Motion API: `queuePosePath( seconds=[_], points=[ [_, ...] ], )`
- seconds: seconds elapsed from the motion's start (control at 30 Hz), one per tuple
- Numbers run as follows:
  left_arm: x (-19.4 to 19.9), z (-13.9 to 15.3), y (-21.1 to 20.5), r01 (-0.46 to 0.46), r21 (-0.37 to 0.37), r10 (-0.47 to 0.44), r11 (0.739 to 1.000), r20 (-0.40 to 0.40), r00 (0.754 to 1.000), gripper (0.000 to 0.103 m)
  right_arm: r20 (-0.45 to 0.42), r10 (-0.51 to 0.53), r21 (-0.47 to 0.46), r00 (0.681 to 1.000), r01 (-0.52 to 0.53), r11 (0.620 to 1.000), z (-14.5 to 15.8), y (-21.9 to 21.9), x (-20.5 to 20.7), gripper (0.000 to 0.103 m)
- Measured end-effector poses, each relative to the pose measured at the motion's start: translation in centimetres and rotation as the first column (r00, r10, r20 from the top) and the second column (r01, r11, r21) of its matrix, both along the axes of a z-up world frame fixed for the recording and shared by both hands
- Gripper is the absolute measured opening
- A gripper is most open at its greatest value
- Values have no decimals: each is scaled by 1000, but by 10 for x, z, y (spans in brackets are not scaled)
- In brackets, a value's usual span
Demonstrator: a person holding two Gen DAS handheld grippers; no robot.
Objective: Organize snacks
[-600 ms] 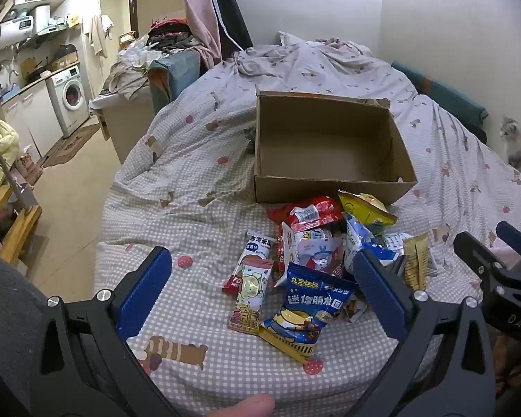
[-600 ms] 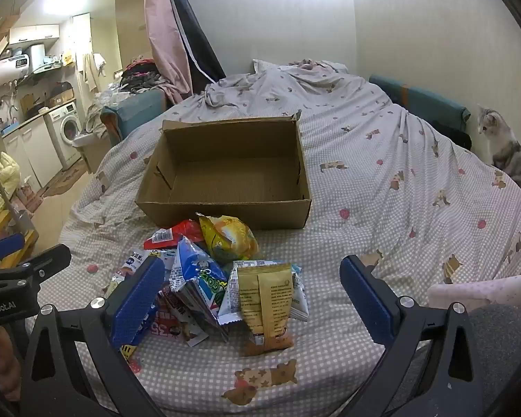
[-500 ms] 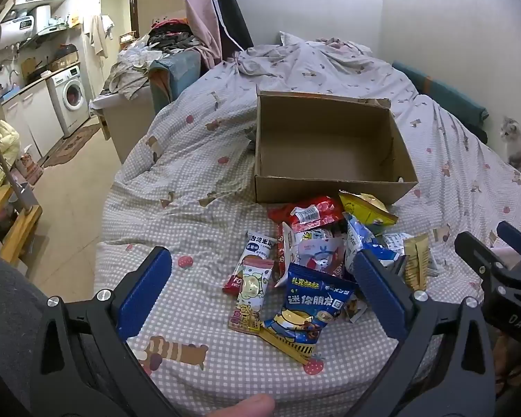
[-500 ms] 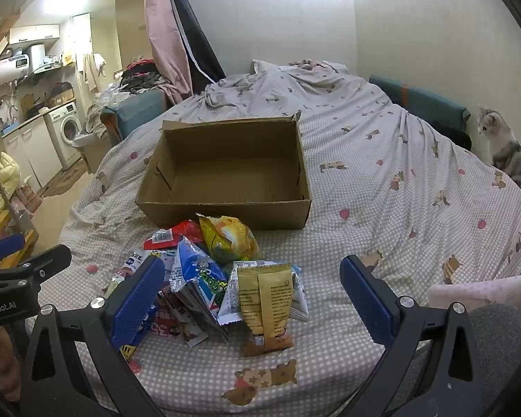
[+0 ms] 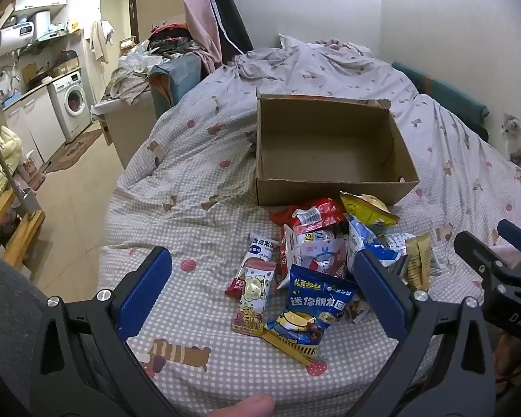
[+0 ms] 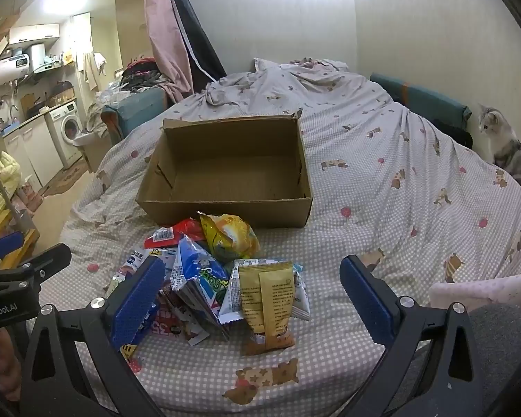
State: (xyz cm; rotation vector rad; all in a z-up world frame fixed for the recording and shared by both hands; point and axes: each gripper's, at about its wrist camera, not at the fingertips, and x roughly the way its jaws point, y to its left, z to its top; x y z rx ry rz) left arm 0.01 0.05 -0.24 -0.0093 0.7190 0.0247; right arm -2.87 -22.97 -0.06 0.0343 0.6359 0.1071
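The left gripper hangs above the near part of the bed, its jaws wide apart with nothing between them, over the left side of the snack pile. Under it lie a pink packet and a blue bag. Behind the pile, touching its far edge, stands the box, open and empty. The right gripper is also wide apart and holds nothing; it hangs over the right side of the pile, where a gold packet lies on top, with a yellow bag just before the box wall. At the far right a cat sits on the edge of the bed. I judge that the sorting is not yet begun: no snack is in the box. The next move asks one gripper to go down on a top packet, close on it without crushing it, and carry it over the near wall.
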Motion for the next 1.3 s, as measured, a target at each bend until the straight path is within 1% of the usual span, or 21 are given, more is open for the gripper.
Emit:
queuePosePath(
  seconds=[0.83,1.3],
  points=[
    [0,-1,-6,4,-3,-4,1000,2,1000,103,11,-7,-5,1000,7,1000,2,1,-1,103],
    [-1,6,-6,-1,0,1,1000,14,1000,103,2,-4,-1,1000,4,1000,2,0,-1,103]
  ],
)
